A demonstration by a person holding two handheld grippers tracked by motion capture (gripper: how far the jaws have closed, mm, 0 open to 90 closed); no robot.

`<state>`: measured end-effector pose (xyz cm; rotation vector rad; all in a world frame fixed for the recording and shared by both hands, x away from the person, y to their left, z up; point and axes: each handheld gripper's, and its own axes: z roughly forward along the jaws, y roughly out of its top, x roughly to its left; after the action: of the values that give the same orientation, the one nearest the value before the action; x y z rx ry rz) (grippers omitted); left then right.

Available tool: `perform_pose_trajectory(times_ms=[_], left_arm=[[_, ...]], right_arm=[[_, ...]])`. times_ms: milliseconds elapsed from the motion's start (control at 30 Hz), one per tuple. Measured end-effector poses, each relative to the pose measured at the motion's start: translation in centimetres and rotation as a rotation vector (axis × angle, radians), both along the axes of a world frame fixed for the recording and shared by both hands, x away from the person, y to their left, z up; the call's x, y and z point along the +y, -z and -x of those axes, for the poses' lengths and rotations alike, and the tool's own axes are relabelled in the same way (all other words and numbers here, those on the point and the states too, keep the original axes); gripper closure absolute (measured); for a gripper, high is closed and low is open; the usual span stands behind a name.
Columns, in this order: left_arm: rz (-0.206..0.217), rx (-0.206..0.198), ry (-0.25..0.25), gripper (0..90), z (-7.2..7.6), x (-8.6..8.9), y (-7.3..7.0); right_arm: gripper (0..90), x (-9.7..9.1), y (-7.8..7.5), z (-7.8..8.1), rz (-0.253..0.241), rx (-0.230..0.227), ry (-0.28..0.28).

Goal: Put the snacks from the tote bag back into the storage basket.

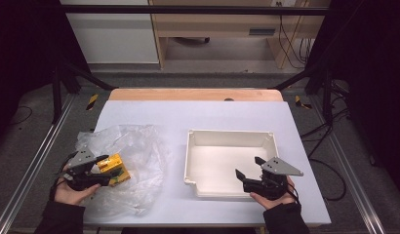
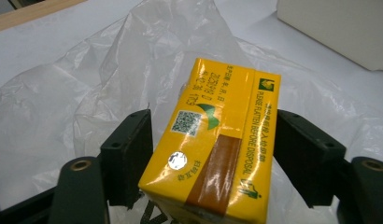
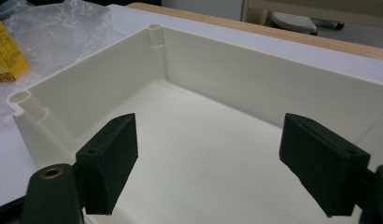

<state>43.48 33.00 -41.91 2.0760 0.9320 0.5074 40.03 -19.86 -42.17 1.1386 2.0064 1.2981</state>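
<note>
High view: a white surface (image 1: pixel 227 114) is carrying a crumpled clear plastic bag (image 1: pixel 134 151) at left and an empty cream tray (image 1: pixel 230 138) at right. The left gripper (image 1: pixel 101 171) is clamping a yellow carton (image 1: pixel 111 167) over the bag. The right gripper (image 1: pixel 248 168) is hovering at the tray's near right corner, jaws apart.

Left gripper view: the carton (image 2: pixel 217 154) is sitting between both jaws, each pad pressing a side; the bag (image 2: pixel 110 70) is lying beneath and beyond it.

Right gripper view: the jaws are standing wide apart, holding nothing, over the tray's (image 3: pixel 217 84) interior; the carton (image 3: pixel 5 56) is showing at far left.
</note>
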Motion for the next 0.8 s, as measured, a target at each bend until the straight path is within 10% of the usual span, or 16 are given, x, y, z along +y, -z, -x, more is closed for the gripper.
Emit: perform_pose_trajectory(times_ms=[333, 800], left_arm=[[0.005, 0.026, 0.013, 48.2, 0.04, 0.48, 0.09], [-0.011, 0.045, 0.008, 47.7, -0.31, 0.06, 0.67]], right_arm=[[19.7, -0.05, 0.40, -0.17, 0.012, 0.008, 0.000], [20.0, 0.04, 0.66, -0.21, 0.021, 0.014, 0.000]])
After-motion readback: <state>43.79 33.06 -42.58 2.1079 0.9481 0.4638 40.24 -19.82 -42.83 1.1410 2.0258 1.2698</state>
